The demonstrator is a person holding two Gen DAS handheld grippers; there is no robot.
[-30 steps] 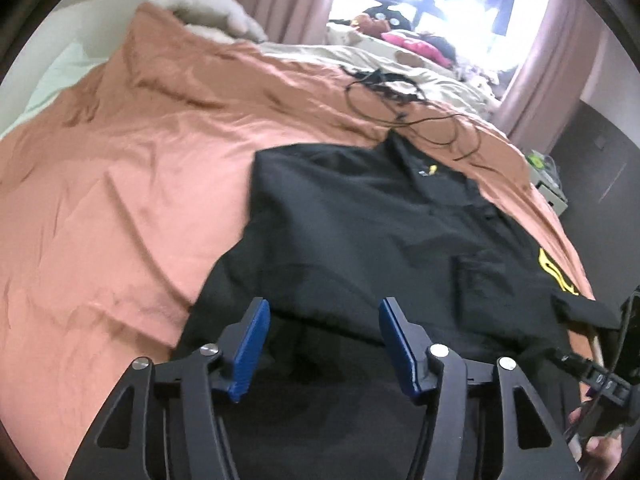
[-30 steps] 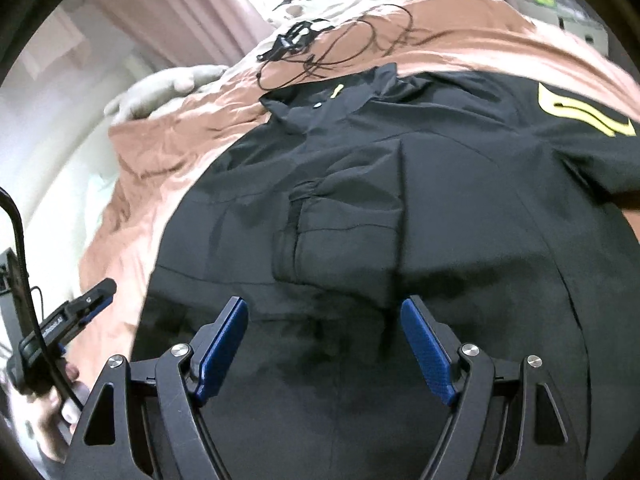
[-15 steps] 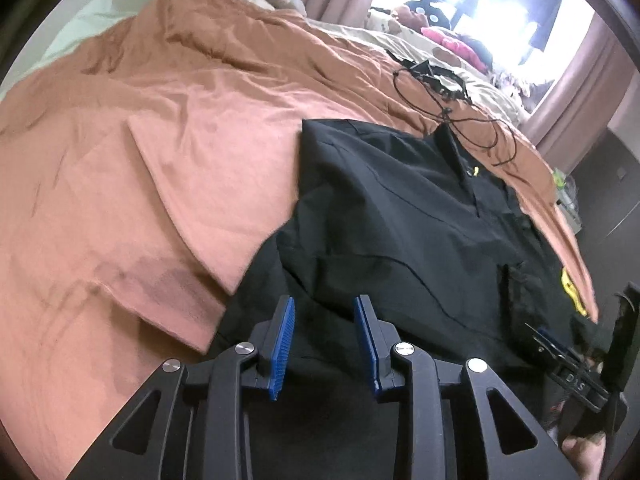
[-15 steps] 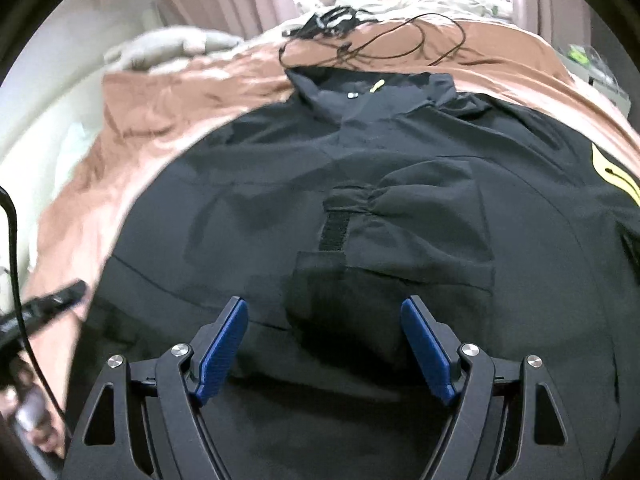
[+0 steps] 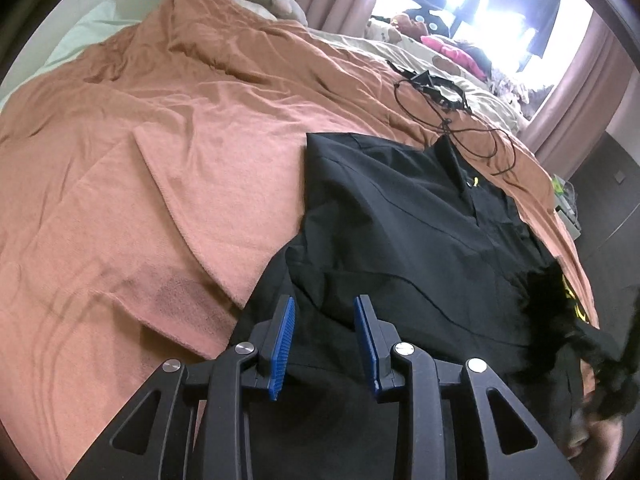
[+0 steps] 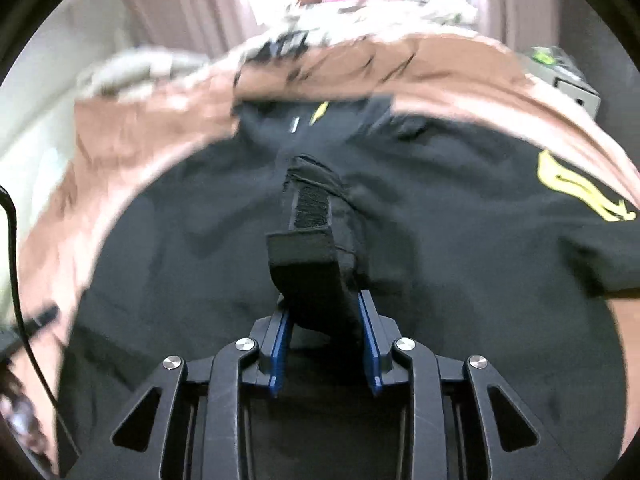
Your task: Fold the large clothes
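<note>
Having just closed, right claw [image 6: 324,312] now clamps black shirt [image 6: 460,240] fold.

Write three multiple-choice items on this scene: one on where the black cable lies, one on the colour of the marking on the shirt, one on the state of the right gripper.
1. Where does the black cable lie?
A. On the bed, just beyond the collar of the black shirt
B. Under the pillow
C. Coiled on the floor

2. What colour is the sleeve marking?
A. Red
B. White
C. Yellow

3. What state is the right gripper in?
A. Wide open above the orange bedspread
B. Closed on a raised fold of the shirt
C. Closed on the cable

Answers:
1. A, the left wrist view shows the cable's loops past the collar.
2. C, the right wrist view shows yellow shapes on black cloth.
3. B, black fabric rises between its blue pads, whose jaws have just been closing.
</note>
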